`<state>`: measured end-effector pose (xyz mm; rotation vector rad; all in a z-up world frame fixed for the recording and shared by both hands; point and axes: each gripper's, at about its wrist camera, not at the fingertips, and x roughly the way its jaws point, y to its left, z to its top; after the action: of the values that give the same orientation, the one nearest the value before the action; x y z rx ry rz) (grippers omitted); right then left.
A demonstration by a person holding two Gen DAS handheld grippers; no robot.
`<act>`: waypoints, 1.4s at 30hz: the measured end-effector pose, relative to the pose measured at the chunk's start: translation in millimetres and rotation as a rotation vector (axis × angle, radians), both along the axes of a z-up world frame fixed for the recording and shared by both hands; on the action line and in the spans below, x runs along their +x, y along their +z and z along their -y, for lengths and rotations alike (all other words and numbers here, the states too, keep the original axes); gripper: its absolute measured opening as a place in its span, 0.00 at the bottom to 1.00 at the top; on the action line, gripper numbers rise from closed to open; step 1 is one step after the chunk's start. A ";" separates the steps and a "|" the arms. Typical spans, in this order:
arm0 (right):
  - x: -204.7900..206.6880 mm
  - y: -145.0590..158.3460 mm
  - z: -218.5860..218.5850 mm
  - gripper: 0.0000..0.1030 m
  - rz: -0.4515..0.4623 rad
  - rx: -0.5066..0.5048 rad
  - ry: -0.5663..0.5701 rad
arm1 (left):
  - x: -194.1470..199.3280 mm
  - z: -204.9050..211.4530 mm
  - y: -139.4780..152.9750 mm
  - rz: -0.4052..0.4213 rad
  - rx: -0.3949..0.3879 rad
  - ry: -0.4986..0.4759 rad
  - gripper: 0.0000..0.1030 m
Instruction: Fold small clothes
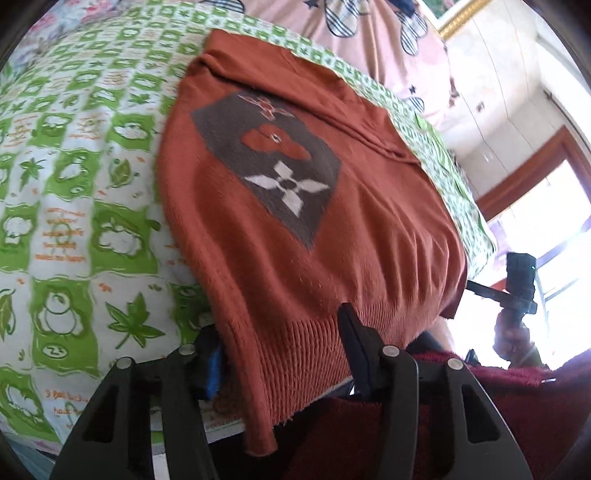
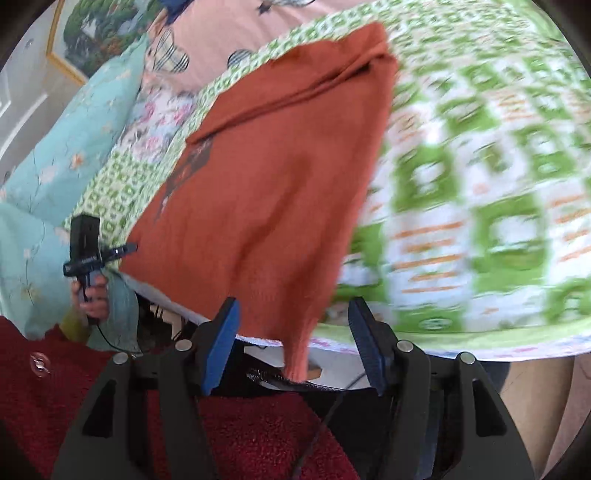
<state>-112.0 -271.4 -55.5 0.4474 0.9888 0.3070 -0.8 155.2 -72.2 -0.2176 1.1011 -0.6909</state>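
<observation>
A small rust-orange knit sweater [image 1: 280, 206] with a brown patch and white flower motif lies on the green-patterned bedspread [image 1: 74, 177], its ribbed hem hanging over the bed's near edge. My left gripper [image 1: 280, 343] is open, its fingers on either side of the ribbed hem. In the right wrist view the sweater [image 2: 273, 177] is seen from its other side, one corner hanging between the jaws. My right gripper [image 2: 293, 332] is open around that hanging corner. Each gripper shows in the other's view: the right gripper [image 1: 521, 280], the left gripper [image 2: 86, 247].
A pink quilt [image 1: 369, 44] lies at the back of the bed. Teal pillows [image 2: 66, 147] and a framed picture [image 2: 92, 33] stand to the left in the right wrist view. A window [image 1: 546, 229] is at the right. The person's red clothing [image 2: 229, 435] is below the grippers.
</observation>
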 end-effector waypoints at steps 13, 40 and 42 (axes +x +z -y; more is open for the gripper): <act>-13.2 4.9 -5.5 0.06 0.072 0.137 0.025 | -4.3 -23.1 -3.9 -0.007 -0.040 0.007 0.07; 147.1 130.3 68.2 0.06 0.393 0.033 -0.210 | 124.5 4.3 148.3 0.394 -0.293 0.311 0.05; 173.1 131.8 74.1 0.06 0.377 -0.009 -0.230 | 150.7 11.1 149.9 0.386 -0.261 0.340 0.05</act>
<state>61.1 -345.5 76.3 0.4698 0.5643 0.1704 149.9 144.1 77.7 -0.4629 0.5834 -0.5394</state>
